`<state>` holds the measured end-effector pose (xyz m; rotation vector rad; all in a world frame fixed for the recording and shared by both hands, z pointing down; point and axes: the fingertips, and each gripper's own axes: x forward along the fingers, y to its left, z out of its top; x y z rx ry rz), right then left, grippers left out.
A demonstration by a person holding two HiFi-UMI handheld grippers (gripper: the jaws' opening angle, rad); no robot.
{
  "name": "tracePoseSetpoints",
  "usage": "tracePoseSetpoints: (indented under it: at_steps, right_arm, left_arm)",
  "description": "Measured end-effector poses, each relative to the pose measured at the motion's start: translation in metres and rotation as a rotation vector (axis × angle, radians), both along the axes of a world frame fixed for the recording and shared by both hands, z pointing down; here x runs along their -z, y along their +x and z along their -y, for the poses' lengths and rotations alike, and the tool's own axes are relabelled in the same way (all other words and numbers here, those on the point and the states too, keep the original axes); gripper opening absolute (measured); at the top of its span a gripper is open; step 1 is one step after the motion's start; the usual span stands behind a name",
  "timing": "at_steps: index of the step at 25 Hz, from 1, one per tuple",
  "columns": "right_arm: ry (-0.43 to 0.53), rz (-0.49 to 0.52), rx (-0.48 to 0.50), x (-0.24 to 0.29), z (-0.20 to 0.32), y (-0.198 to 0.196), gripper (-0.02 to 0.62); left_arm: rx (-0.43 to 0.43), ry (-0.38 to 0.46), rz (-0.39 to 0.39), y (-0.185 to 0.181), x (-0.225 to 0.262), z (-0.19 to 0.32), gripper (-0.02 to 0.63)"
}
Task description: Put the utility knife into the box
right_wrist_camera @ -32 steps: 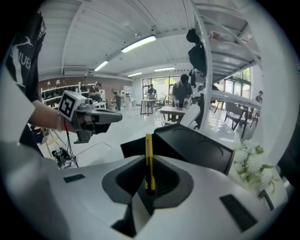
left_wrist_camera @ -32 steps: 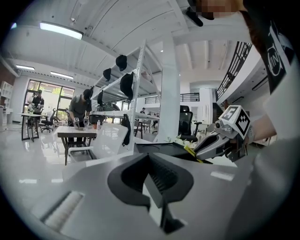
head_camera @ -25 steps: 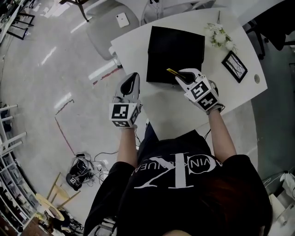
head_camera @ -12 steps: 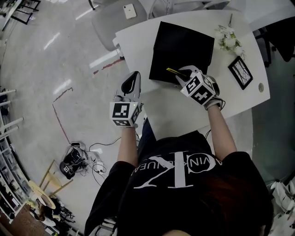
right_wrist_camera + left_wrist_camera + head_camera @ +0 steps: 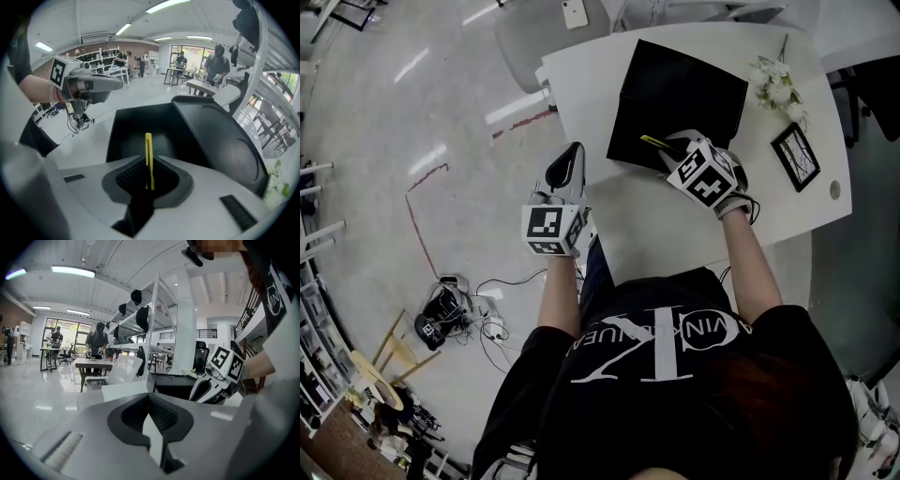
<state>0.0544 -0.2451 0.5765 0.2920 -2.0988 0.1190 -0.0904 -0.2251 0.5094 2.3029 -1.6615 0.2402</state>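
Observation:
A black open box (image 5: 680,94) lies on the white table (image 5: 675,220). My right gripper (image 5: 667,150) is shut on a thin yellow utility knife (image 5: 653,143) and holds it over the box's near edge. In the right gripper view the utility knife (image 5: 148,157) stands upright between the jaws of the right gripper (image 5: 149,177), with the dark inside of the box (image 5: 154,129) just beyond it. My left gripper (image 5: 570,161) hovers at the table's left edge, shut on nothing. The left gripper (image 5: 157,427) shows its pads pressed together.
White flowers (image 5: 776,89) and a small picture frame (image 5: 796,157) lie on the table right of the box. A grey chair (image 5: 539,37) with a white phone-like item (image 5: 574,12) stands beyond the table's far left corner. Cables (image 5: 459,314) lie on the floor.
The head view has shifted a little. The right gripper with the knife stays over the box's near edge, and the left gripper has hardly moved.

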Motion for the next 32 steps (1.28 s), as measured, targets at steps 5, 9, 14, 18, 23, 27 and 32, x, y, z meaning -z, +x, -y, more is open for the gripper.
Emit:
tracePoseSetpoints:
  at_steps: [5,9,14,18,23,27,32]
  right_arm:
    - [-0.004,0.001,0.013,-0.002,0.001,-0.003,0.057]
    - [-0.005,0.008,0.007,-0.003,0.002,-0.003,0.057]
    - [-0.003,0.017,-0.016,-0.002,0.003,-0.003,0.057]
    - [0.000,0.028,-0.034,0.000,0.002,-0.003,0.057]
    - [0.010,0.034,-0.054,0.006,0.001,-0.003,0.057]
    - [0.029,0.047,-0.077,0.013,0.000,-0.001,0.057]
    - [0.065,0.093,-0.133,0.027,0.001,0.006,0.043]
  left_arm:
    - [0.013,-0.003,-0.002,-0.003,0.000,-0.001,0.011]
    - [0.019,-0.007,-0.002,-0.004,-0.001,-0.004,0.011]
    - [0.023,-0.010,-0.003,-0.008,-0.002,-0.009,0.011]
    - [0.016,-0.002,0.007,-0.011,-0.001,-0.012,0.011]
    - [0.010,0.000,0.003,-0.013,0.003,-0.013,0.011]
    - [-0.004,0.016,0.004,-0.013,0.008,-0.013,0.011]
    - [-0.025,0.032,-0.004,-0.008,0.017,-0.010,0.011]
